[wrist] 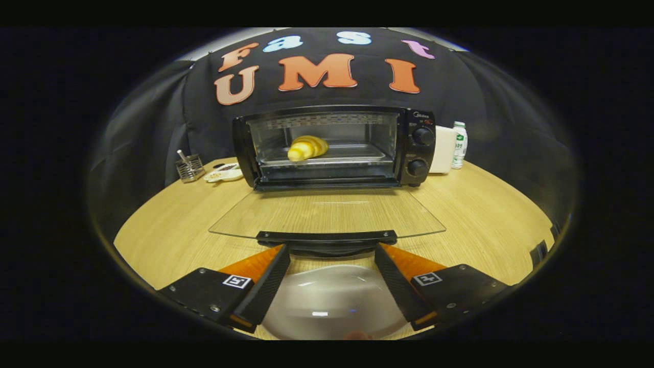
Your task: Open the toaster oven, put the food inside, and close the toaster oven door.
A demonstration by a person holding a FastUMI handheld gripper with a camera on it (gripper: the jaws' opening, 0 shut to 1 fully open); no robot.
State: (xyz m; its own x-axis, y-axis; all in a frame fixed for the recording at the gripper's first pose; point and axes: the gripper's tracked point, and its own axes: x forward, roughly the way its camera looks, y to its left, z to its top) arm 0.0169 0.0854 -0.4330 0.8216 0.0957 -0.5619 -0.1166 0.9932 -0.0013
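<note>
Here, open gripper (332,250) fingers flank the Midea-branded toaster oven (334,148) door handle (327,237).

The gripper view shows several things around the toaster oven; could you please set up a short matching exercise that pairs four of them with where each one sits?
Things:
1. croissant
2. glass door
3. white plate
4. bottle

Places:
A. folded down flat, just ahead of the fingertips
B. between the open fingers of the gripper
C. on the tray inside the toaster oven
D. on the table, beside the oven's knob side

Pairs: 1-C, 2-A, 3-B, 4-D
</note>
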